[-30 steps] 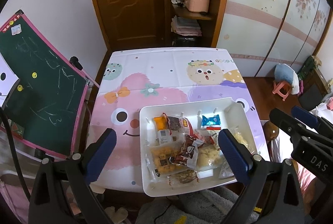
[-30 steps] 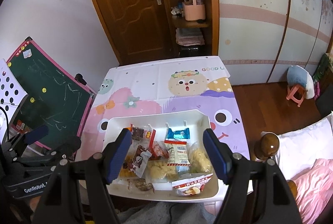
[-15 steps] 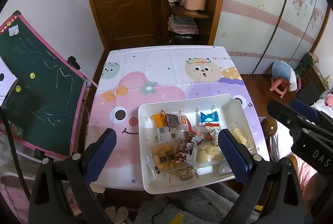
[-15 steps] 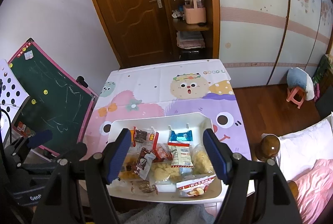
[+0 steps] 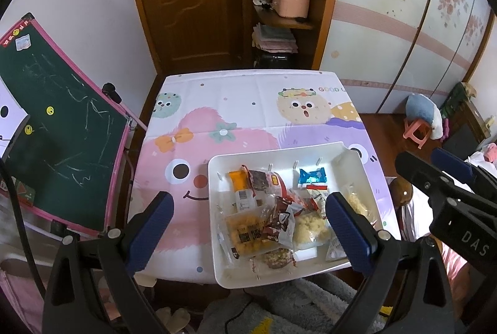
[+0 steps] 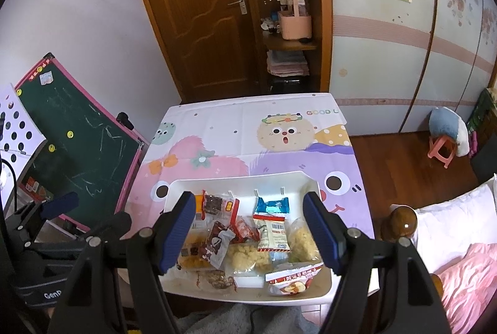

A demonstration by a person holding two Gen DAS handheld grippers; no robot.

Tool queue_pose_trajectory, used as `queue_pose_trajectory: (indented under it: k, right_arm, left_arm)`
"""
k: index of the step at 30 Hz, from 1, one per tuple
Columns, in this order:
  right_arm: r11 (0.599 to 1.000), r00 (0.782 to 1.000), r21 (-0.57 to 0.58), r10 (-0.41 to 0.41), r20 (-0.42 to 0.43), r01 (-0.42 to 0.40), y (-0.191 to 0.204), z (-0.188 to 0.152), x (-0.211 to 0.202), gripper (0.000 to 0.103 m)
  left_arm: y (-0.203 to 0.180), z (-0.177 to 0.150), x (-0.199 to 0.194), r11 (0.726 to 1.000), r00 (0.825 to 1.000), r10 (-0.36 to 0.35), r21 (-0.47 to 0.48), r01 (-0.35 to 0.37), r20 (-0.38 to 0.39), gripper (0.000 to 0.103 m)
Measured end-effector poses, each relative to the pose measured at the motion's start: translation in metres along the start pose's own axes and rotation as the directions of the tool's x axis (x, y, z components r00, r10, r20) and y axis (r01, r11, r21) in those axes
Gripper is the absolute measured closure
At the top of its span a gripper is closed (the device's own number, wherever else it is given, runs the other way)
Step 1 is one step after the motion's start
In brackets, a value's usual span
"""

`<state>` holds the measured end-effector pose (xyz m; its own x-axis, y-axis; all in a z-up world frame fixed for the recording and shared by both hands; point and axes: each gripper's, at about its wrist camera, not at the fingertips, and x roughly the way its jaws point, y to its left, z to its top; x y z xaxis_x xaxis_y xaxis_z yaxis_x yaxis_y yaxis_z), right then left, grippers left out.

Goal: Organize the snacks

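Left gripper (image 5: 248, 231) and right gripper (image 6: 253, 236) both wide open, empty, above white tray (image 5: 214, 175) of snacks (image 5: 279, 216); framing nearly unchanged from a second ago.

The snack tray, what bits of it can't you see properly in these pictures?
- Left wrist view: the left gripper finger covers the snacks at the right of the tray.
- Right wrist view: the right gripper finger hides the orange packet and the tray's left part.
- Both views: the packet writing is too small to read.
- Both views: the lower snacks lie under others, so what they are is unclear.
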<state>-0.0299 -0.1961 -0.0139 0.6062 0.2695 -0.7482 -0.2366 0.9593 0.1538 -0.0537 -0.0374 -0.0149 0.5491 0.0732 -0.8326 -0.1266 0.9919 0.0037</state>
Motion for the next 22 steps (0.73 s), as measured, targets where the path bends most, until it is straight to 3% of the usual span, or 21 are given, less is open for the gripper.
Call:
queue_pose_trajectory:
  k: [22]
  right_arm:
    - [1.0, 1.0, -0.001, 0.0, -0.006, 0.0, -0.0037, 0.0018, 0.0034, 0.031]
  left_arm:
    - [-0.002, -0.0009, 0.0001, 1.0, 1.0, 0.003, 0.006, -0.003, -0.003, 0.005]
